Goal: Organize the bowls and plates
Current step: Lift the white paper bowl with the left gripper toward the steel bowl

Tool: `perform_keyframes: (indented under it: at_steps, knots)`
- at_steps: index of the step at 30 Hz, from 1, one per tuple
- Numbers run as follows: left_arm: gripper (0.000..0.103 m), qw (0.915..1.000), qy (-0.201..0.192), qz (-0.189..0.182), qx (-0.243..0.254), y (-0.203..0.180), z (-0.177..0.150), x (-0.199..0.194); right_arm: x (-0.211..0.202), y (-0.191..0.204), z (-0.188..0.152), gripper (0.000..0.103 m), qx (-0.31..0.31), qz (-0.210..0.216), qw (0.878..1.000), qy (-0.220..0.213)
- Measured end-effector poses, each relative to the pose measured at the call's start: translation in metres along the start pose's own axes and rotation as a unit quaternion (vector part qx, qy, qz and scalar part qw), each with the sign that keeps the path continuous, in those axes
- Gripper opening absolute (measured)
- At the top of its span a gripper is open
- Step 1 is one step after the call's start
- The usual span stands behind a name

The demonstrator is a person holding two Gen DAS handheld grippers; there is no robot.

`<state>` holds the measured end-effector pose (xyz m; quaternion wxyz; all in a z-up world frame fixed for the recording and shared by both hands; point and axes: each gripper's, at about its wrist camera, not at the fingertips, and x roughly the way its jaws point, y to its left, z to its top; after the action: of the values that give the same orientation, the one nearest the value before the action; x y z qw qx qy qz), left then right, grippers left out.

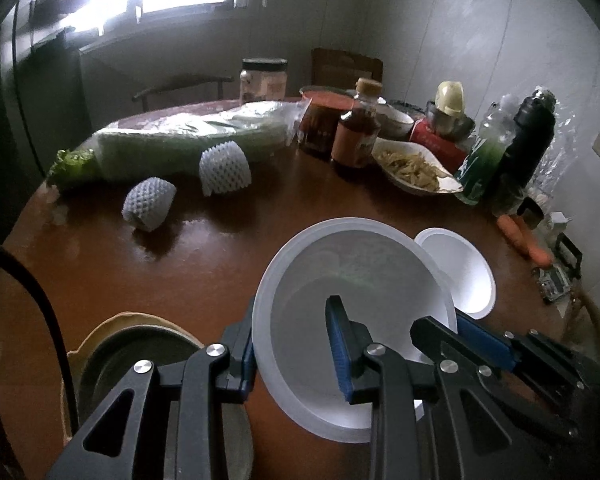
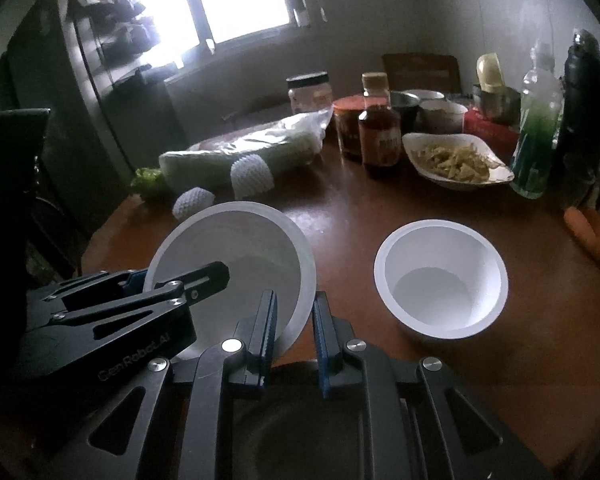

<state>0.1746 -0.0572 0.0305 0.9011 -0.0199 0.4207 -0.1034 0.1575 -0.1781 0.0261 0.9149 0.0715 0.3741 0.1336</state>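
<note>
Two white plastic bowls are out: a wide, shallow translucent-white bowl [image 1: 352, 276] tilted above the brown round bench [image 1: 180, 264], pinched at opposite rims by left claw [image 1: 292, 344] and right claw [image 2: 296, 320], beside a smaller opaque bowl [image 2: 440, 276] standing upright.

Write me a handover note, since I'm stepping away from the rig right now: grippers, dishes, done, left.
Left gripper: shut on the large white bowl's rim.
Right gripper: shut on the same bowl's other side.
The large bowl is tilted, held by both. Small white bowl stands empty on the table beside it.
Done: large bowl gripped.
Left: probably stacking the two bowls.
</note>
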Motion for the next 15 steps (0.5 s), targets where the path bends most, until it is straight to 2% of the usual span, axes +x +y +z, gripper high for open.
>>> perform_keyframes:
  at_steps: [15]
  knots:
    - [0.031, 0.9993, -0.033, 0.001, 0.020, -0.039, -0.024, -0.062, -0.075, 0.005, -0.021, 0.019, -0.007, 0.000, 0.999, -0.047]
